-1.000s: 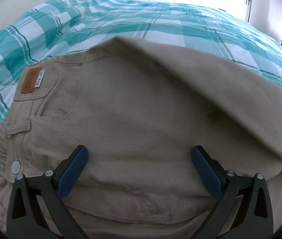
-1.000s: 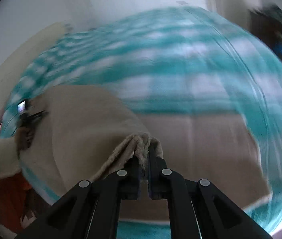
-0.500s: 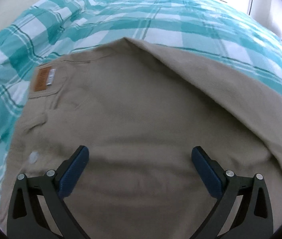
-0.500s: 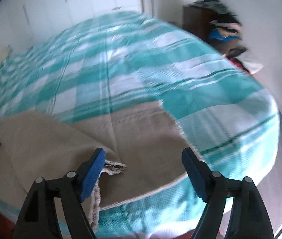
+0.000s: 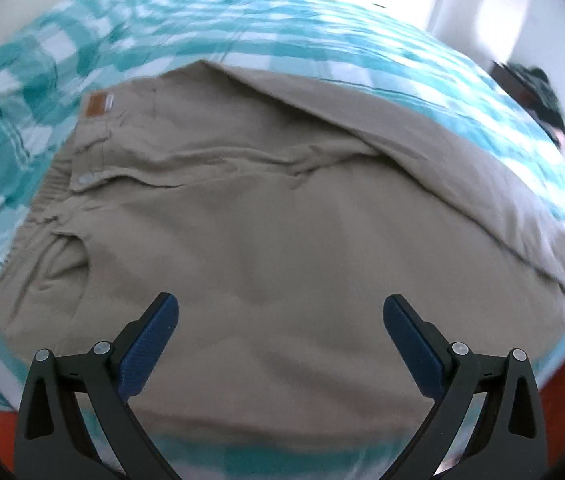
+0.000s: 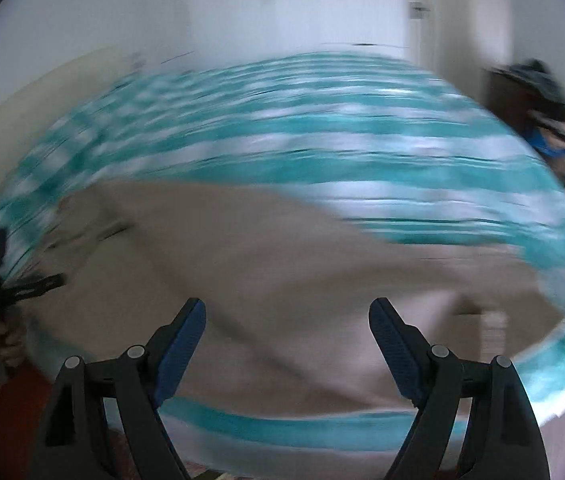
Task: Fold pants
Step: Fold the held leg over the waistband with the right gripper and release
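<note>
The left gripper [image 5: 280,320] hangs with jaws spread wide and nothing between them; the tan pants [image 5: 266,216] lie flat ahead of and beneath its fingers on the teal checked bedspread [image 5: 22,92]. The right gripper [image 6: 287,324] likewise stands released, its jaws having just opened, with the pants [image 6: 282,264] beyond them, untouched.

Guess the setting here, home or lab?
Most likely a home bedroom: beige pants lie spread on a bed with a teal-and-white checked cover, white walls behind, and a dark stand piled with clothes by the far side.
</note>
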{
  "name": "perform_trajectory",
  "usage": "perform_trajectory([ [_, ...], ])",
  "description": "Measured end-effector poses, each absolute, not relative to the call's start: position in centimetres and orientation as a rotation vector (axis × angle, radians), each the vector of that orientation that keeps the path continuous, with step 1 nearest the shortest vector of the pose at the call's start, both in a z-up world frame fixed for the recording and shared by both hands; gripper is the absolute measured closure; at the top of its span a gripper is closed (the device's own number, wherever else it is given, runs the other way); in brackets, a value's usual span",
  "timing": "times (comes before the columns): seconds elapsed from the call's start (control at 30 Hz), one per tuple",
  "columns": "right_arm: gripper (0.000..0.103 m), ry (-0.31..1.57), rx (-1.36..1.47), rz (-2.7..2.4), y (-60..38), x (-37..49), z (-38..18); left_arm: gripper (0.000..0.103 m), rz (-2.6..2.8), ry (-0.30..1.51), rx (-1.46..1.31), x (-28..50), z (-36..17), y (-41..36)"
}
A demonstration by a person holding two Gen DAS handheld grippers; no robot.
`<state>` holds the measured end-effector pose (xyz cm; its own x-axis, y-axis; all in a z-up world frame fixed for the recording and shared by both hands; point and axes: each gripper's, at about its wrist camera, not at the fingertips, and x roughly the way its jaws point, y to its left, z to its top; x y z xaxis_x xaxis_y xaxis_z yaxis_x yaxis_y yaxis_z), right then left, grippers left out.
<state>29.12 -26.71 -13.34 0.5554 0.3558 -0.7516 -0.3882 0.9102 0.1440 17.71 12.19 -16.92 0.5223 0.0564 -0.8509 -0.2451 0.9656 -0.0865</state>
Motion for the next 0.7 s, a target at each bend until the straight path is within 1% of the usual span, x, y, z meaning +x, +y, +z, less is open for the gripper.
perform_trajectory([
  [0.17,0.020,0.906,-0.071,0.622,-17.7,27.5,-14.9,0.001,0.096,0.989,-0.127,13.4,-15.1,11.5],
  [0.23,0.020,0.908,-0.080,0.649,-15.9,27.1,-15.4,0.001,0.083,0.981,-0.111,12.8,-14.5,11.7],
  [0.43,0.020,0.933,-0.063,0.665,-12.6,27.1,-16.9,0.001,0.106,0.912,-0.131,15.8,-13.1,13.5],
  [0.57,0.020,0.973,-0.065,0.636,-12.3,27.8,-18.7,0.001,0.177,0.949,-0.188,18.7,-16.0,14.9],
  [0.7,0.019,1.134,-0.039,0.595,-12.7,28.5,-23.3,0.001,0.225,1.067,-0.257,18.7,-21.4,15.4],
])
